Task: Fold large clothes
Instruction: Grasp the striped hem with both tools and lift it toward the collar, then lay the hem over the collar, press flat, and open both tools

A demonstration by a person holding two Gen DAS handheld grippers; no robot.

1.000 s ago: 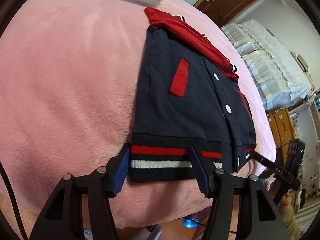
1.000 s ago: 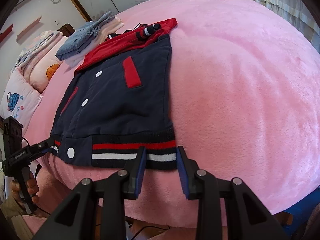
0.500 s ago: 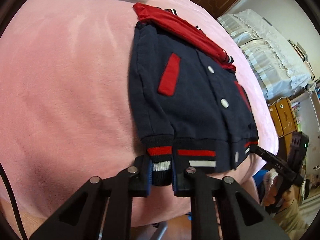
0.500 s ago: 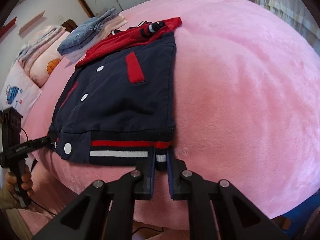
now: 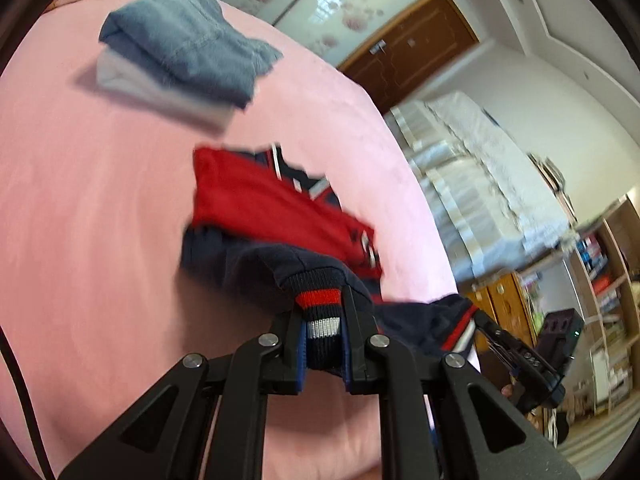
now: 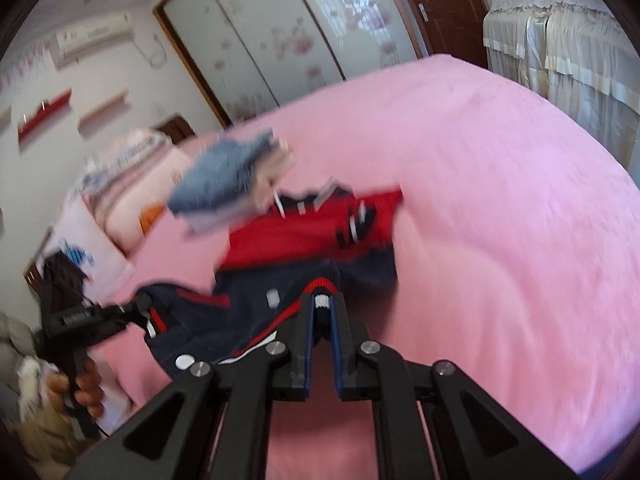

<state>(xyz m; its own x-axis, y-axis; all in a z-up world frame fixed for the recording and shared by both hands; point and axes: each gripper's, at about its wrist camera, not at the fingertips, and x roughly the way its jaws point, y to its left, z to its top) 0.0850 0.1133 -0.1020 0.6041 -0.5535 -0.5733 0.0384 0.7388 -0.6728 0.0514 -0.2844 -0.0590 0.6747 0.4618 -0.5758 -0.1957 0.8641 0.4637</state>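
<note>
Left wrist: left claw (image 5: pixel 323 330) clamps jacket (image 5: pixel 256 204) hem; no readable writing.

Both hand-held grippers clamped on the jacket hem, raised over the bed

The left hand-held gripper (image 5: pixel 323 334), black with blue-lined fingers, is closed tight on the striped ribbed hem of the navy-and-red fabric jacket (image 5: pixel 276 216), pointing forward and down at it. The right hand-held gripper (image 6: pixel 322 320), of the same build, pinches the hem's other corner, fingers nearly together and tilted down likewise. In the right wrist view, the person's left hand (image 6: pixel 86 390) wraps the black grip, left of the jacket.
</note>
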